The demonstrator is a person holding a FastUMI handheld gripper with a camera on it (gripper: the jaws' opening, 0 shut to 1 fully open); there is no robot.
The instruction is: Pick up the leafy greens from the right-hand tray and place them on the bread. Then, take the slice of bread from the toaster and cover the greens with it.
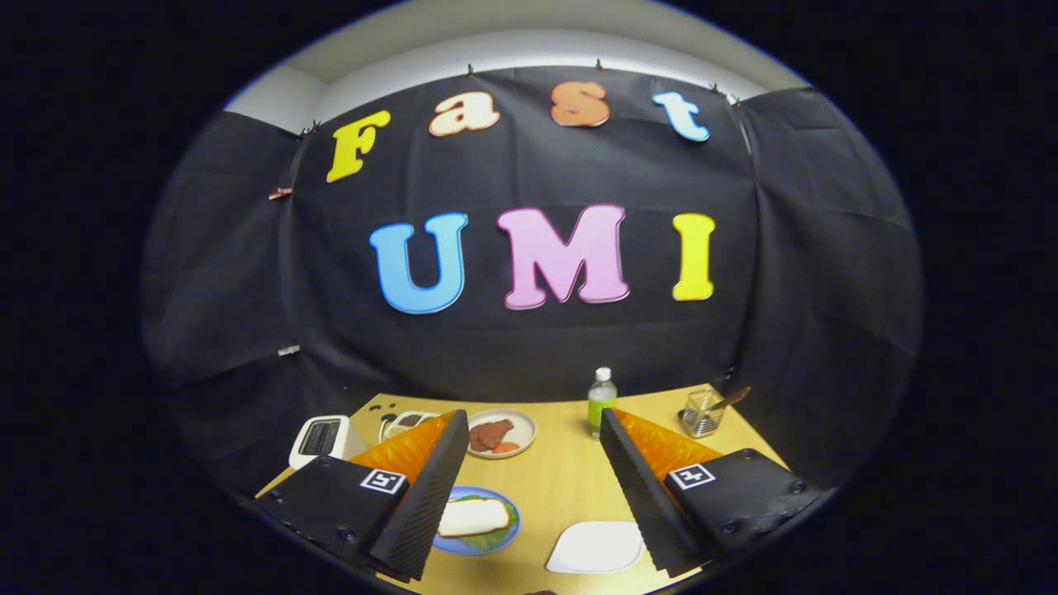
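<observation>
Bread [473, 517] lies on a blue plate [506, 537] near the front of the wooden table [562, 487], with green leaves [488, 541] showing under its near edge. So the greens appear to sit beneath a slice, though whether another slice lies under them I cannot tell from where the camera looks. The plate sits partly behind the left finger of the gripper [533, 496].

The gripper hangs above the table with its fingers spread wide apart, nothing between them, bare tabletop showing in the gap. Just inside the right finger, close to the front edge, lies a white tray [595, 548] with rounded corners, its surface bare.

Beyond the left finger stands a white toaster [321, 439] at the table's far left corner. Beside it, partly hidden by the fingertip, is a small white dish [402, 422] whose contents are too hidden to name. Next along is a pale round plate [522, 430] carrying reddish-brown pieces [491, 435]. Farther back, near the middle, a small bottle [602, 402] with a white cap stands upright. At the far right a clear glass container [702, 411] holds a brown-handled utensil [729, 401] leaning outward.
</observation>
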